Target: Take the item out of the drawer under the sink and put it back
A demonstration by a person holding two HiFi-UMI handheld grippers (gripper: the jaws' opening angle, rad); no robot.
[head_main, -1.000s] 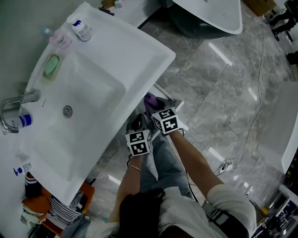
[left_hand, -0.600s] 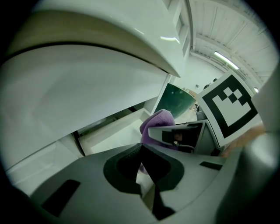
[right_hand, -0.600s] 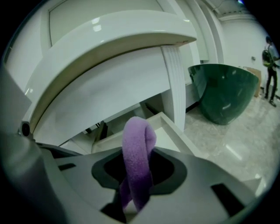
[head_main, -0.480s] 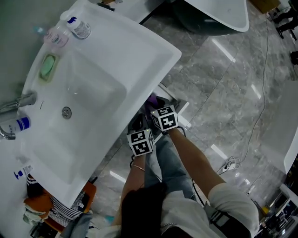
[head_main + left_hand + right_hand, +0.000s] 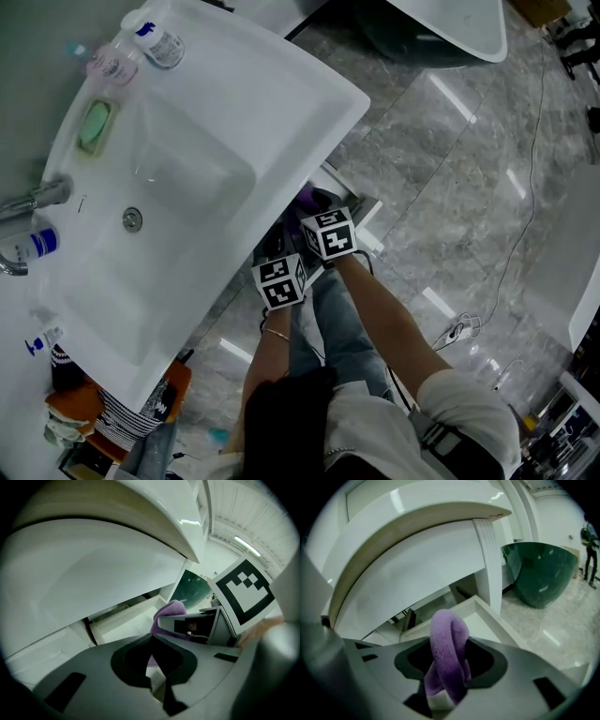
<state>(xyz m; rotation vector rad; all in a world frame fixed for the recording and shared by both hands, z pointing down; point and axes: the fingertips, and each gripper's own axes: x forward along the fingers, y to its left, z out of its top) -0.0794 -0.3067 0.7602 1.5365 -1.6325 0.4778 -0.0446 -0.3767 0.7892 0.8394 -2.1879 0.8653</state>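
Left tool (image 5: 151, 641) closed, empty, just beside the right one below the sink (image 5: 309, 103) rim. Right tool (image 5: 446, 645) grips a folded purple cloth (image 5: 449, 632); its jaws have just been opening, cloth between them. Cloth's long axis runs along the jaws, folded end pointing ahead over the open drawer (image 5: 490, 617).

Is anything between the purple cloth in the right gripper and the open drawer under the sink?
Nothing visible. The purple cloth stands between the jaws of the right gripper, which have just been opening, and the drawer lies open directly beyond it.
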